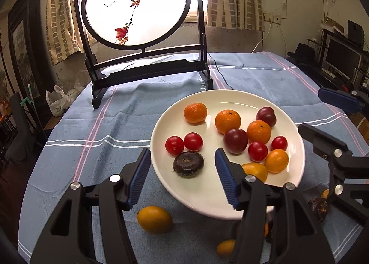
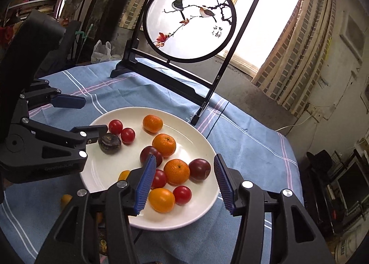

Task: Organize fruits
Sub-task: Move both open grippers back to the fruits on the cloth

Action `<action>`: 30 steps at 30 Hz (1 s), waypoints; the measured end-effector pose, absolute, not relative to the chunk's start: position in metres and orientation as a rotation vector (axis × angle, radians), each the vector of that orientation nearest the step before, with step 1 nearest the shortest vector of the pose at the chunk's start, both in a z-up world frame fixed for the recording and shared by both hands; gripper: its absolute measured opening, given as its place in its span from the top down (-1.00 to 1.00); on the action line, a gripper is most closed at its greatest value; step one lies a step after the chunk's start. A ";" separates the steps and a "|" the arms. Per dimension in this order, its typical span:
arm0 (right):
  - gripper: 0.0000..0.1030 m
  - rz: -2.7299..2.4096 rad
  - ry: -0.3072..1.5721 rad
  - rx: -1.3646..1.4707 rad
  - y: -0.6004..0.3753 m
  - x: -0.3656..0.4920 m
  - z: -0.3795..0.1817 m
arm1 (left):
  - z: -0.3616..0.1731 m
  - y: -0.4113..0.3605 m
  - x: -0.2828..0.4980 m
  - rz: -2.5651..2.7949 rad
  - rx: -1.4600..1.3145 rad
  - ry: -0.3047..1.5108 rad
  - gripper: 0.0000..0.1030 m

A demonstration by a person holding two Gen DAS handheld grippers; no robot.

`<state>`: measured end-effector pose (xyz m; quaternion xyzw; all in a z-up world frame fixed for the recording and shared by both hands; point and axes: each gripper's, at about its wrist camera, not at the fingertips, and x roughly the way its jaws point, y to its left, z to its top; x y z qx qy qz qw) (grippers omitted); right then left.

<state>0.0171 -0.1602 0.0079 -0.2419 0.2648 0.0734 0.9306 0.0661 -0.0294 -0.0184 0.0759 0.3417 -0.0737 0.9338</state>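
Observation:
A white plate (image 1: pixel 230 204) (image 2: pixel 96 183) on the blue cloth holds three oranges (image 1: pixel 227 121), two dark plums (image 1: pixel 235 140), several red tomatoes (image 1: pixel 193 141), yellow tomatoes (image 1: pixel 276 160) and a dark brown water chestnut (image 1: pixel 188 164) (image 2: pixel 109 143). My left gripper (image 1: pixel 182 176) is open and empty just above the chestnut. My right gripper (image 2: pixel 184 185) is open and empty above the plate's near right side, over an orange (image 2: pixel 176 171). A yellow fruit (image 1: pixel 154 219), a smaller one (image 1: pixel 226 246) and another chestnut (image 1: pixel 319 207) lie on the cloth beside the plate.
A black-framed round screen with painted birds (image 1: pixel 138 6) (image 2: pixel 191 22) stands at the back of the table. A black cable (image 1: pixel 221 75) runs across the cloth behind the plate. The table edge drops off on the right, with shelves and a monitor (image 1: pixel 341 59) beyond.

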 end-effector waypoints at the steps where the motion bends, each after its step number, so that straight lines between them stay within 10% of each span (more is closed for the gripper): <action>1: -0.06 0.144 0.538 -0.496 -0.161 0.012 0.010 | -0.016 -0.030 0.061 -0.155 0.158 0.695 -0.10; 30: -0.17 0.295 0.762 -0.542 -0.242 -0.081 -0.054 | -0.032 -0.019 -0.046 -0.299 0.278 0.703 -0.38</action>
